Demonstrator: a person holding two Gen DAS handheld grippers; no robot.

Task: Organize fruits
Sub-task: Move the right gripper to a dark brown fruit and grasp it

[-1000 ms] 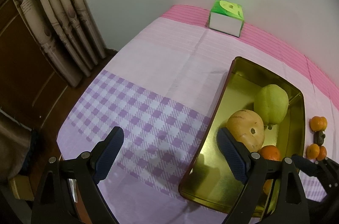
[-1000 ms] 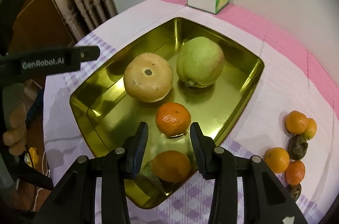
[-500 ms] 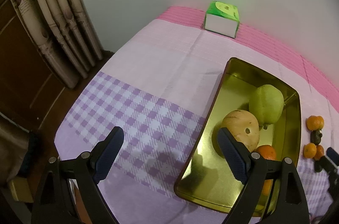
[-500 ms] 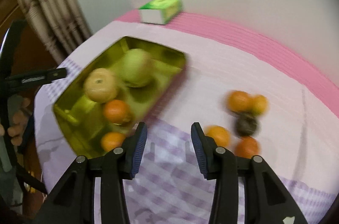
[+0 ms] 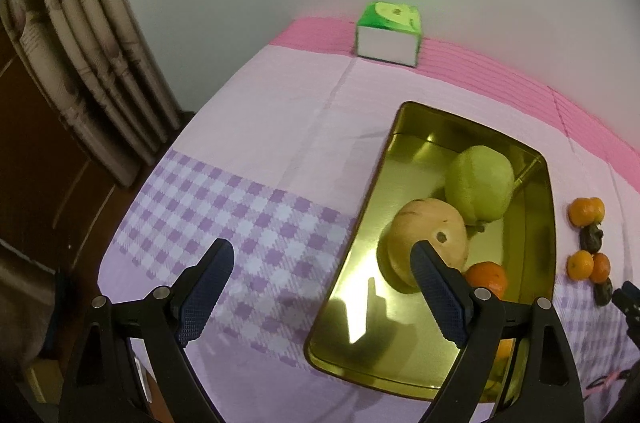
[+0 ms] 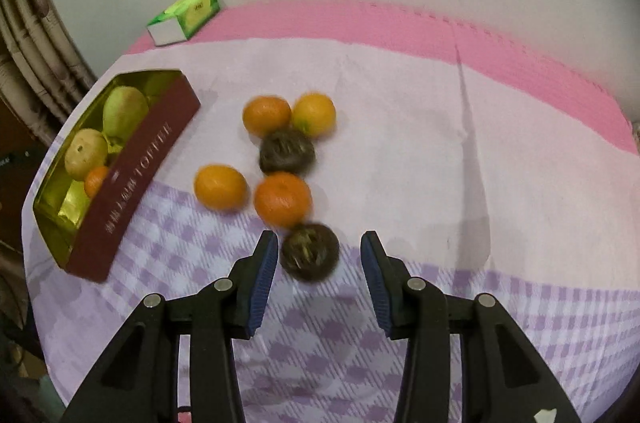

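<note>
Pale lettering along the dark red outer wall of your gold tray [image 6: 132,183], upside down and too blurred to read, small mark on the green box [image 6: 188,15] at the table's far edge, unreadable too

I see a green and white box [image 5: 387,33] by the wall, pink and lilac checked cloth [image 5: 256,159] over my tabletop, beige curtain [image 5: 80,63] at left
</note>
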